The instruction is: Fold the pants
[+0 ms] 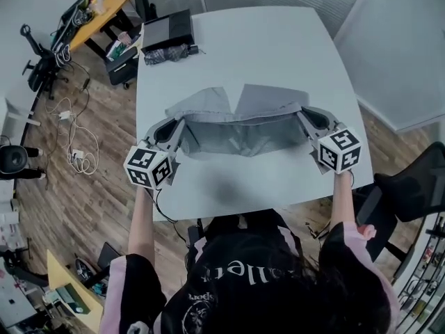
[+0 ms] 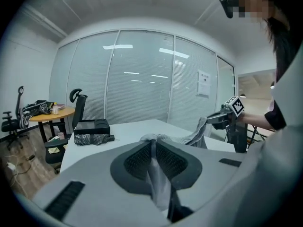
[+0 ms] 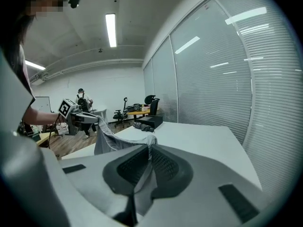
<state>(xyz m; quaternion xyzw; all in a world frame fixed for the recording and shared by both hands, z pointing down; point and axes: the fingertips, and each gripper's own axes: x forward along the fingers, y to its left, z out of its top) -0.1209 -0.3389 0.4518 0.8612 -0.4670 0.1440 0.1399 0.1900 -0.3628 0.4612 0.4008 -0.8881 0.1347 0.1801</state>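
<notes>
Pants (image 1: 240, 127) of grey cloth are hanging stretched between the two grippers over the middle of the white table (image 1: 278, 40), nearer its near edge than its far one. One edge of the garment is running in a taut line from hand to hand, while the rest is draping down and away onto the tabletop beyond it.

The left gripper (image 1: 179, 122) is pinching one end of that edge. In the left gripper view its jaws are standing almost together, with only a fold of the pants (image 2: 158, 183) between the ribbed pads (image 2: 137, 160), and the cloth is trailing out below them. The right gripper (image 1: 304, 113) is clamping the other end. In the right gripper view its jaws are pressed nearly closed on a thin fold of the fabric (image 3: 142, 174), which is sagging off to that view's left toward the other gripper (image 3: 90, 118). Both grippers are pointing away from the person and slightly downward, well apart from each other, each with its marker cube (image 1: 148, 165) nearest the person.

At the table's far left corner a black case (image 1: 167, 30) is sitting, with a dark checked bundle (image 1: 167, 53) lying just beside it.
</notes>
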